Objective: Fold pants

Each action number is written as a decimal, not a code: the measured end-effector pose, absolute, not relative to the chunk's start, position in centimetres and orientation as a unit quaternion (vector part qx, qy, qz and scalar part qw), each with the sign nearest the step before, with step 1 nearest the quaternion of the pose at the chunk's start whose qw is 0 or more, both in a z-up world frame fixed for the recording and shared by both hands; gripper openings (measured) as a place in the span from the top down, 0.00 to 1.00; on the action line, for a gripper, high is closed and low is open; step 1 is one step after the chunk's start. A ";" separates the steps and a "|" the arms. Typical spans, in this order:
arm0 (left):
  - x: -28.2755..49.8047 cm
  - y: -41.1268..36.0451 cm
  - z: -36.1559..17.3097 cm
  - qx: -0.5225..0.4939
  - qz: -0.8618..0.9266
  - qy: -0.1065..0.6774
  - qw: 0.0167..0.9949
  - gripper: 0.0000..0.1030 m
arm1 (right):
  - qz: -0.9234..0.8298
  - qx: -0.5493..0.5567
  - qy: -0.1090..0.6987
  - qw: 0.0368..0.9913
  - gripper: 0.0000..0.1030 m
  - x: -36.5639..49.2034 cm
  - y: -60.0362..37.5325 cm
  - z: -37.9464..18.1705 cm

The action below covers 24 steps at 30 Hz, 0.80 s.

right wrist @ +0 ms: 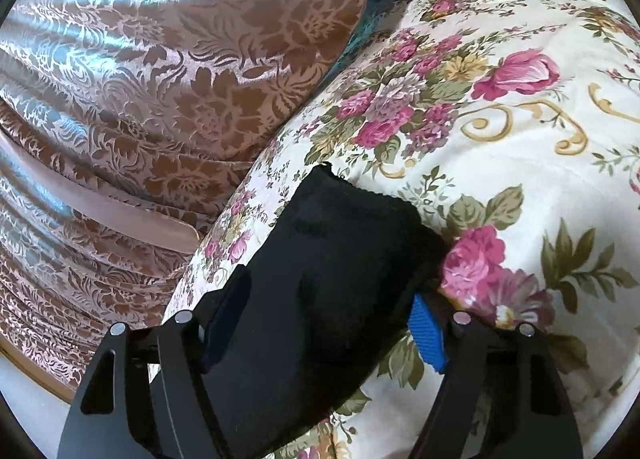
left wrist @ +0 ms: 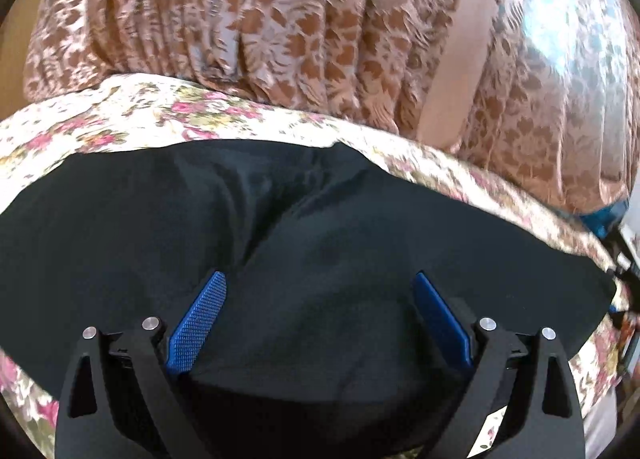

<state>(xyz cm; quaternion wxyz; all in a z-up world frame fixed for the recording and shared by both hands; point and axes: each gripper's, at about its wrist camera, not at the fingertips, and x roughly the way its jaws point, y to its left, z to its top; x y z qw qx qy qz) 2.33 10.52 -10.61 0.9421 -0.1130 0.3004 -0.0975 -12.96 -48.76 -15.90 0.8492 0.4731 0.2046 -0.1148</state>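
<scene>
Floral bedsheet (right wrist: 500, 163) under black pants (left wrist: 304, 219); left gripper (left wrist: 320, 291) jaws spread, right gripper (right wrist: 328, 311) jaws spread around pants; no readable writing.

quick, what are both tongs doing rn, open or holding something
Left tongs: open, fingers wide apart over the black pants, gripping nothing.
Right tongs: open, with a bunched end of the black pants between the fingers, not clamped.
</scene>
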 end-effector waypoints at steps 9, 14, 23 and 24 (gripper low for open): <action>1.9 11.6 -11.2 -0.094 -0.083 0.295 0.947 0.05 | -0.101 0.519 0.189 0.828 0.68 -13.0 -50.0 -17.4; 1.9 11.3 -11.4 -0.081 -0.079 0.293 0.949 0.04 | -0.093 0.550 0.157 0.815 0.78 -13.9 -50.6 -18.5; 1.8 11.1 -11.5 -0.076 -0.075 0.290 0.951 0.04 | -0.153 0.485 0.177 0.843 0.79 -13.3 -47.6 -14.3; 1.8 11.1 -11.5 -0.076 -0.075 0.290 0.951 0.04 | -0.155 0.477 0.174 0.847 0.79 -13.2 -47.0 -13.6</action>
